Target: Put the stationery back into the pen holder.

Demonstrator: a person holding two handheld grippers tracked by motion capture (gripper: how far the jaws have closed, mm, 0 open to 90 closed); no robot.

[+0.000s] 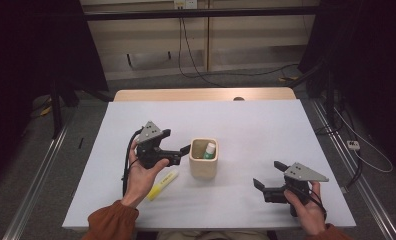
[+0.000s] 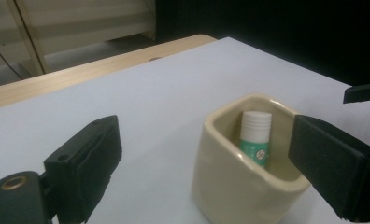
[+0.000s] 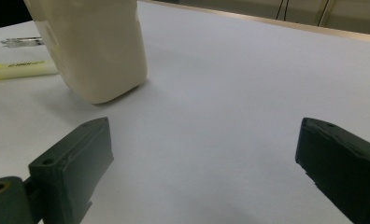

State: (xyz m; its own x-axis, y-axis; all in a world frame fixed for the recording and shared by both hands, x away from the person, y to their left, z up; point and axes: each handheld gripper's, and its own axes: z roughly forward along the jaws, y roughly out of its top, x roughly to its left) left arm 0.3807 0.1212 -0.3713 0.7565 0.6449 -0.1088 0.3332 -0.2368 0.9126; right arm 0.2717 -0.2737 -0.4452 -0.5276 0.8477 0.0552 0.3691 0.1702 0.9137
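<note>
Glue stick [image 2: 255, 137] stands upright in the cream cup [image 1: 203, 167], just beside the left hand-held gripper [image 1: 178, 143]. Its jaws gape wide, released; the right hand-held gripper [image 1: 267, 173] is open too, well apart

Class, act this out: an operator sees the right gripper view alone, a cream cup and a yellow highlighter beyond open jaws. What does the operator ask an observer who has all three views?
Operator: Is the cup empty?
Observer: No. The left gripper view looks into it: a green-and-white tube stands upright inside.
Operator: Where is the left gripper?
Observer: The high view shows the left gripper just left of the cup, with its jaws open and nothing between them.
</note>
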